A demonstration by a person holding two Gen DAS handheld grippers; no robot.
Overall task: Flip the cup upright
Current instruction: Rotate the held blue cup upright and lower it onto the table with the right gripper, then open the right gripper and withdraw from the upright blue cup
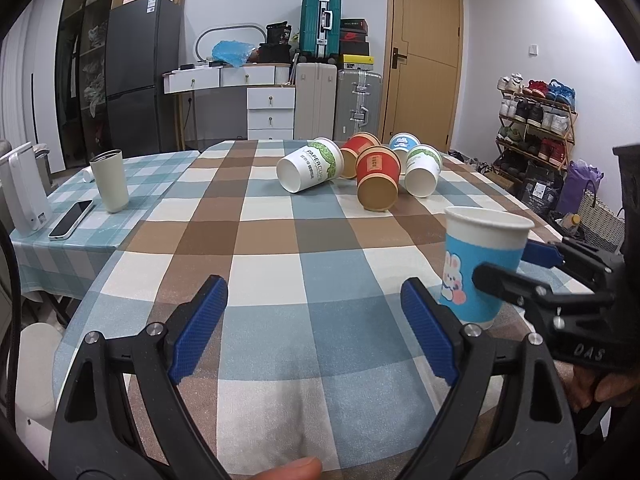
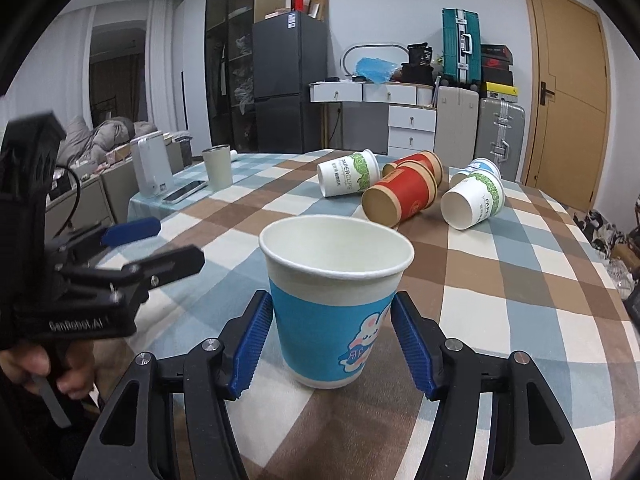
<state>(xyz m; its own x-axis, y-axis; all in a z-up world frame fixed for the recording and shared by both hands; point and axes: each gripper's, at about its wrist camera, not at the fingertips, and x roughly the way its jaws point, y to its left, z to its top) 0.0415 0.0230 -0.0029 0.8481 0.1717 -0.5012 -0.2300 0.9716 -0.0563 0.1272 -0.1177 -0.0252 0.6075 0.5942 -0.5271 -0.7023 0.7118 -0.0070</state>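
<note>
A blue paper cup with a rabbit print (image 2: 336,312) stands upright on the checked tablecloth (image 2: 500,292), between the fingers of my right gripper (image 2: 332,344). The pads sit close to its sides with a thin gap, so the jaws look open around it. The cup also shows in the left wrist view (image 1: 480,264), with the right gripper (image 1: 516,256) around it. My left gripper (image 1: 316,328) is open and empty, left of the cup. It also shows in the right wrist view (image 2: 176,244). Several cups lie on their sides at the far end: a white-green one (image 1: 310,164), two red ones (image 1: 376,178), a blue one (image 1: 402,144), another white-green one (image 1: 422,170).
A cream tumbler (image 1: 110,180), a phone (image 1: 72,218) and a white kettle (image 1: 20,192) stand on the adjoining blue-checked table at the left. The table's near edge lies under the grippers. Suitcases, drawers, a fridge and a shoe rack line the room behind.
</note>
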